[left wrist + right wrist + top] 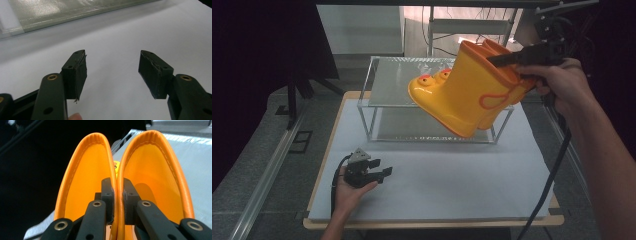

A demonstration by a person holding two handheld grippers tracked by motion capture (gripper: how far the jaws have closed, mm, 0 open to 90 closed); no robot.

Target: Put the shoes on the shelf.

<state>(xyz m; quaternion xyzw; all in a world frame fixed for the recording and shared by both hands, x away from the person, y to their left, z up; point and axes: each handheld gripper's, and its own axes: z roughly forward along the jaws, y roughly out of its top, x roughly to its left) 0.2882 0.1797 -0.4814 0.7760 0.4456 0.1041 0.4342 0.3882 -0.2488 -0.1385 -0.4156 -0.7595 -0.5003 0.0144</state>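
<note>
— Over the table (522,175), what's the biggest thing you see?

— Clear two-level shelf (384,97) at the back, on the white sheet. Then the boots (462,95), a yellow pair with orange rims, hanging tilted in the air in front of the shelf's right end, toes pointing left and down.

— Held how?

— My right gripper (504,59) pinches them at the top. From above I just see black jaws at the rims. My right gripper view shows more: one jaw sits inside each boot (82,182), the two inner rims pressed together between the pads (108,195).

— And your left?

— My left gripper (384,172) rests low on the sheet near the front left. Its own view shows the jaws spread wide, bare sheet between the pads (77,72), shelf edge (75,12) beyond.

— Any writing?

— None I can read. From above, the toes carry small orange-and-dark eye spots.
</note>
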